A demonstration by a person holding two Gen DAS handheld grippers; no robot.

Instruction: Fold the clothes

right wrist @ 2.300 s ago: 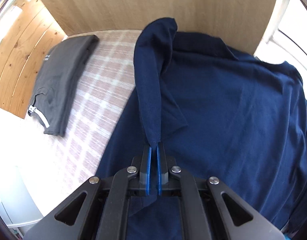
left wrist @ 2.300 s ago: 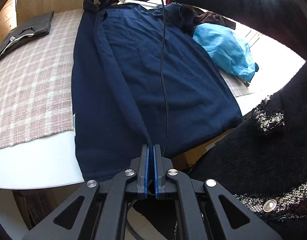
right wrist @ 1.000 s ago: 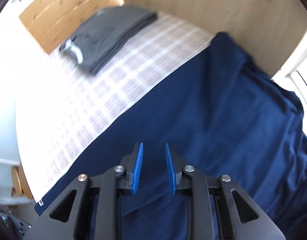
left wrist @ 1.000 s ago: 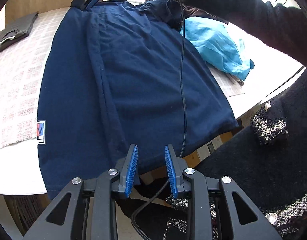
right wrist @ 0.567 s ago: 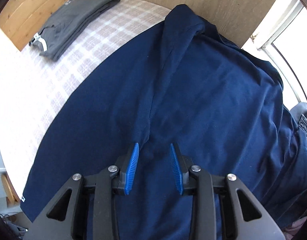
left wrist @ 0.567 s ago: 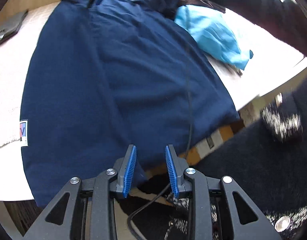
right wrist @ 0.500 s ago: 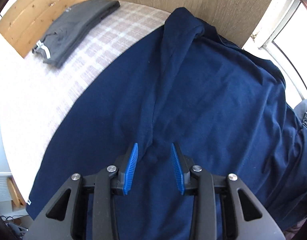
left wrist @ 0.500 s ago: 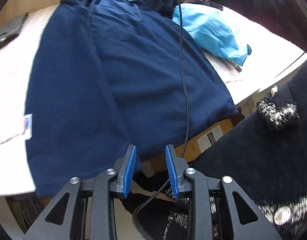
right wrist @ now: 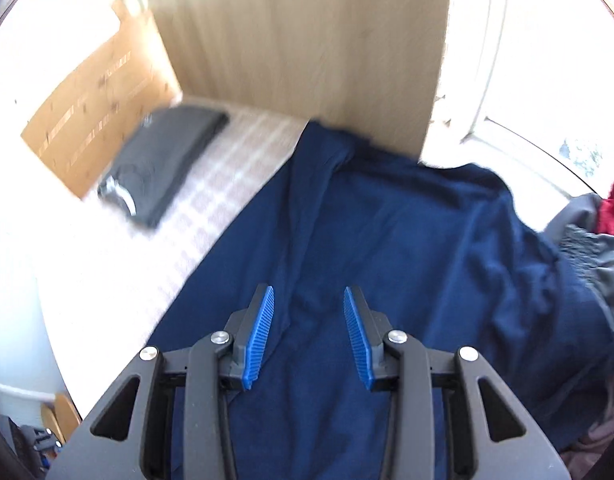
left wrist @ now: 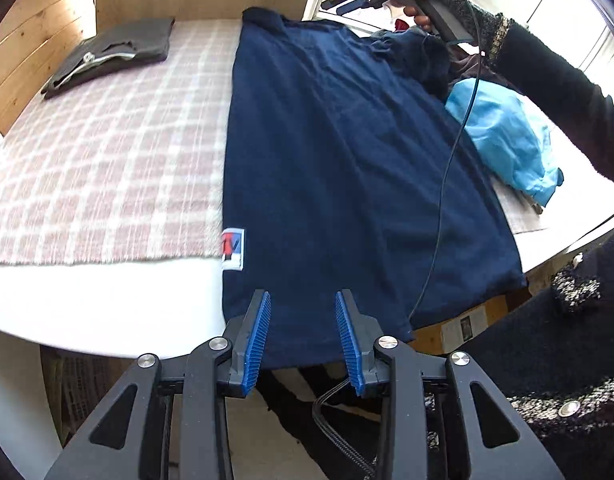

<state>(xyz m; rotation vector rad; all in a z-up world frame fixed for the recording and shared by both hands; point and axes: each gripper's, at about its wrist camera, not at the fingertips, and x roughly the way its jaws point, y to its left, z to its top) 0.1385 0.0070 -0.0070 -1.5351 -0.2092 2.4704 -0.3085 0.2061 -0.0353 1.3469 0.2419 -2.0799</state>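
Lying flat along the surface's (left wrist: 107, 312) near edge, hem overhanging, the navy polo shirt (left wrist: 347, 152) has been released: left tongs (left wrist: 303, 336) and right tongs (right wrist: 307, 332), clamped seconds ago, are now parted and empty, one lengthwise fold apparently laid.

Parted right claw (right wrist: 307, 294) over navy shirt (right wrist: 407, 240)

A checked cloth (left wrist: 107, 160) covers the white table (left wrist: 87, 300) beside wooden panels (left wrist: 23, 64).

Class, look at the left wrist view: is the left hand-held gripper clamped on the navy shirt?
No, the left hand-held gripper stands open, nothing pinched, over the navy shirt's hem.
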